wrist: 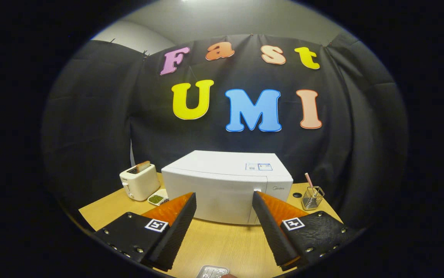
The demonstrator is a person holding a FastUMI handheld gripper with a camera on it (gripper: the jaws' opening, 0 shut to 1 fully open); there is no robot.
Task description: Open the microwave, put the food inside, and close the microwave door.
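Item: white microwave (pixel 222 187), standing on a wooden counter (pixel 214 243) beyond the tongs (pixel 224 200), its door shut and flush with the body; the control panel sits on the side nearer the wire holder, and a small label patch lies on the top. Item: tongs, fingers spread wide apart and holding nothing, one fingertip (pixel 191 199) and its opposite number framing the microwave's front, well short of touching it. Item: small metal foil tray (pixel 212 272), partly seen on the counter just under and between the tong bases; this may be the food container, though its contents cannot be made out. Item: shallow white dish of green food (pixel 157 199), resting between the toaster and the microwave's corner, also a possible candidate for the food. Item: cream toaster (pixel 140 181) with a slice of toast (pixel 143 166) standing up in its slot, beside the microwave. Item: wire mesh holder (pixel 312 197) with a pink-striped straw, on the microwave's other side, next to a dark round hole in the counter. Task status, by judgement: nothing is done yet. Door remains to be opened, food to be lifted and placed inside, door to be closed again. The likely first step is approaching the door's edge by the control panel to pull it open.
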